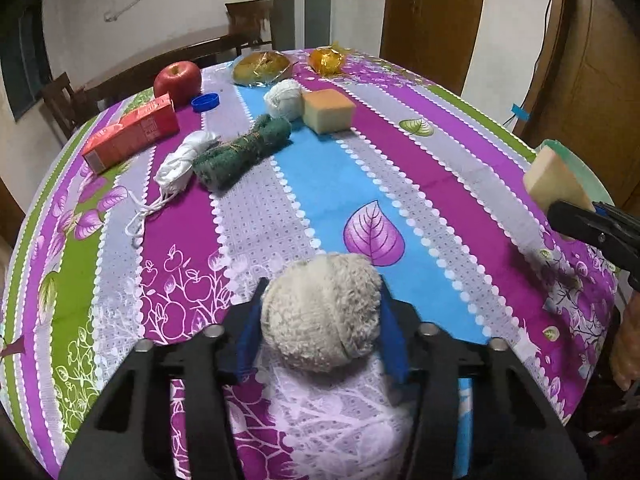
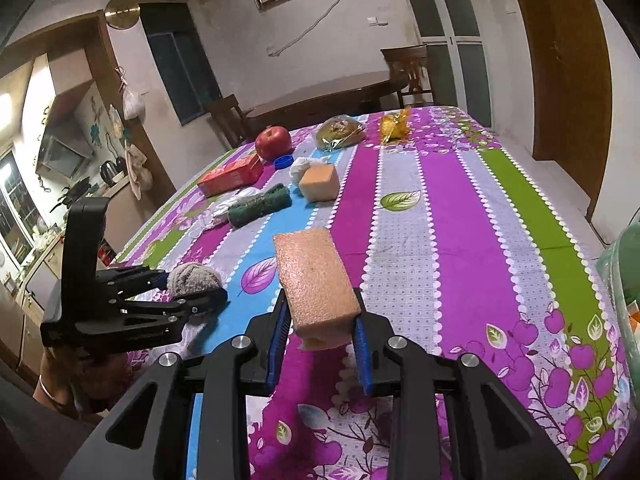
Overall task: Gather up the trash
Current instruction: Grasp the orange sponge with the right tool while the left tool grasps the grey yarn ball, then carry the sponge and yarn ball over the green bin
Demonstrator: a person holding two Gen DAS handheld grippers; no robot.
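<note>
While both claws hold picked items, the collection step stands at carry-off

With the left claw closed around a grey fuzzy ball at the near edge of the table, and the right claw clamped on a tan sponge block held above the near edge, the grasp phase appears complete for both; the ball seems still low over the cloth. A pale green bin shows off the right edge. The next move calls for lifting each item clear and carrying it over the bin before releasing. Remaining items lie toward the far left corner: green scrubber, white rag, orange sponge, red carton, apple, blue cap
</note>
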